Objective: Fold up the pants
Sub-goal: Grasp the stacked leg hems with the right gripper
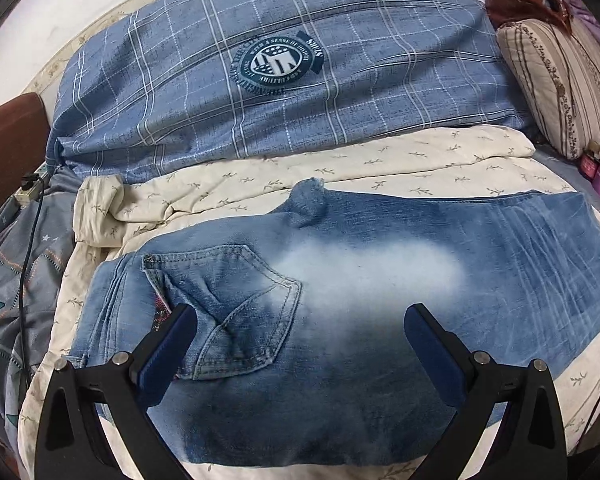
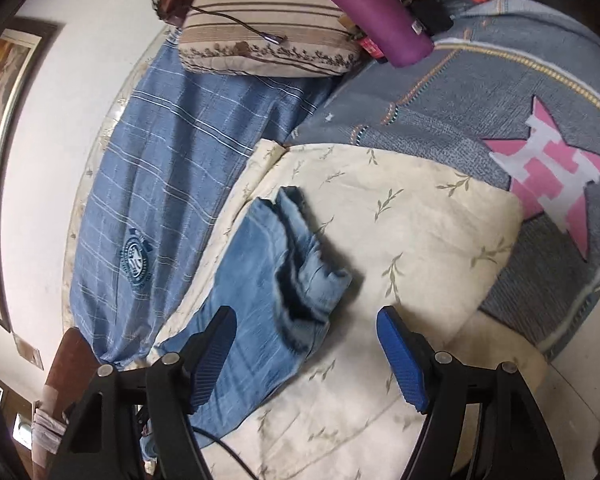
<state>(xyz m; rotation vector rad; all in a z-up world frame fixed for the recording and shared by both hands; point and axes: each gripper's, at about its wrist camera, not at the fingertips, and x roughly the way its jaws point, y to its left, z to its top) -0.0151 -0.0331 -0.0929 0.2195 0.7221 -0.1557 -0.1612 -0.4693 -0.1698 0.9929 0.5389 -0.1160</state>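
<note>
Right wrist view: both grippers (image 2: 306, 340) (image 1: 300, 344) are held apart, empty; the bunched pants (image 2: 284, 264) cuffs at frame centre could be grabbed unevenly, skewing the fold.

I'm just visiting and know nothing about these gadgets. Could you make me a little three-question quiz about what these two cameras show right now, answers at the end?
1. True or false: the left gripper is clamped on the jeans.
2. What do the jeans lie on?
A. a bare wooden floor
B. a cream leaf-print quilt
C. a glass table
3. In the right wrist view, which part of the jeans lies just beyond the right gripper?

Key:
1. False. Its jaws stand open over the back pocket, gripping nothing.
2. B.
3. The rumpled leg ends; the right gripper is open too.
</note>
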